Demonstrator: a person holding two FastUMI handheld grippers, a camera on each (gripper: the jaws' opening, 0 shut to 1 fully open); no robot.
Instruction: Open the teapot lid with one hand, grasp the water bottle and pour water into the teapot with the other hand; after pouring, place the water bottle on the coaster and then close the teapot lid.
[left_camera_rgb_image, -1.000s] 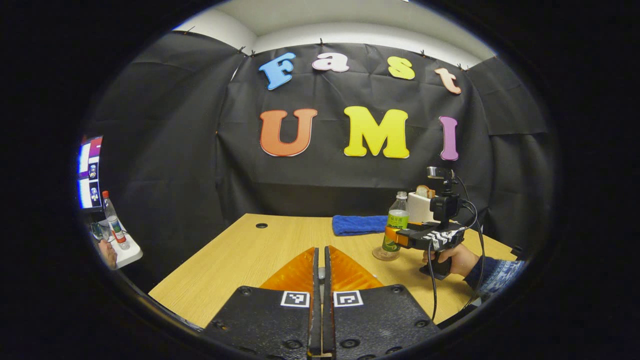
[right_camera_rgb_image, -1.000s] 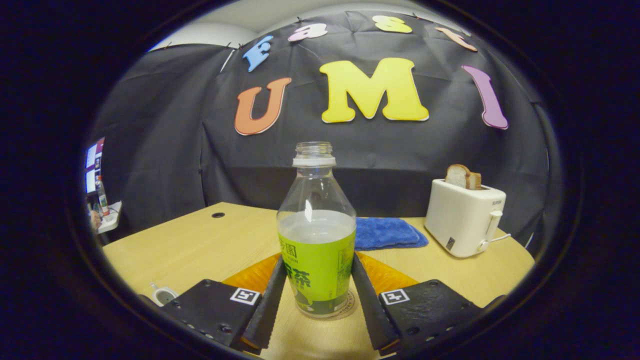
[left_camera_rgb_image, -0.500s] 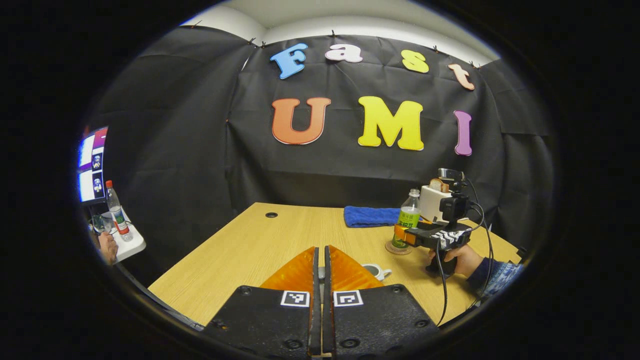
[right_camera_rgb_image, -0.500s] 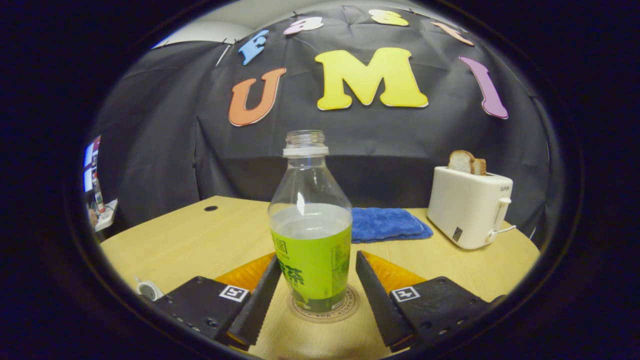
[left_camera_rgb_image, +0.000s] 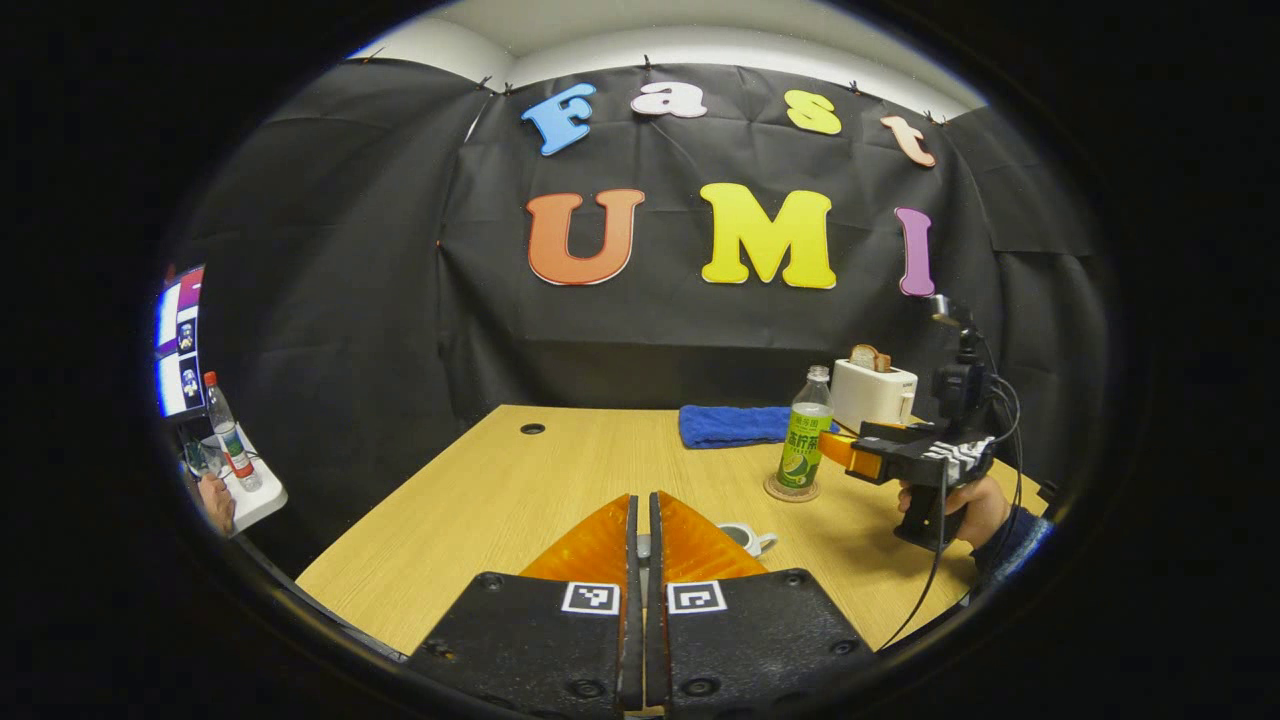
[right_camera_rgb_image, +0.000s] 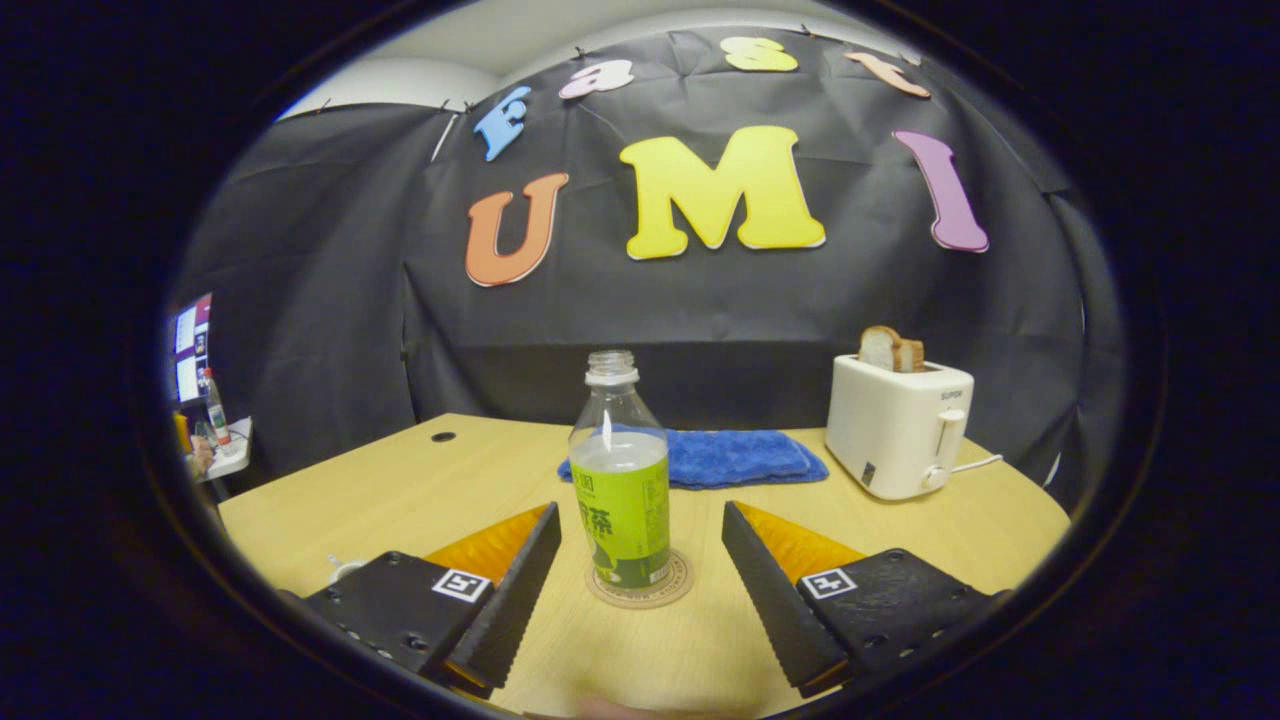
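Observation:
The water bottle (right_camera_rgb_image: 620, 490), capless with a green label, stands upright on the round coaster (right_camera_rgb_image: 640, 590). My right gripper (right_camera_rgb_image: 640, 512) is open and sits back from the bottle, a finger on either side and neither touching. The left gripper view shows that gripper (left_camera_rgb_image: 835, 445), held by a hand, just right of the bottle (left_camera_rgb_image: 805, 440). My left gripper (left_camera_rgb_image: 643, 520) is shut, with a small grey piece of the teapot lid (left_camera_rgb_image: 643, 546) pinched between its fingers. The white teapot (left_camera_rgb_image: 745, 538) stands below and to its right, its mouth uncovered. Its edge (right_camera_rgb_image: 345, 568) also shows.
A white toaster (right_camera_rgb_image: 895, 430) holding bread stands at the back right of the wooden table (right_camera_rgb_image: 400, 490). A folded blue cloth (right_camera_rgb_image: 730, 455) lies behind the bottle. Off the table's left side are a small white stand with a bottle (left_camera_rgb_image: 230, 450) and a screen (left_camera_rgb_image: 180, 340).
My right gripper has opened, let go of the bottle on the coaster and drawn back. My left gripper has stayed shut, its view shifting only a little.

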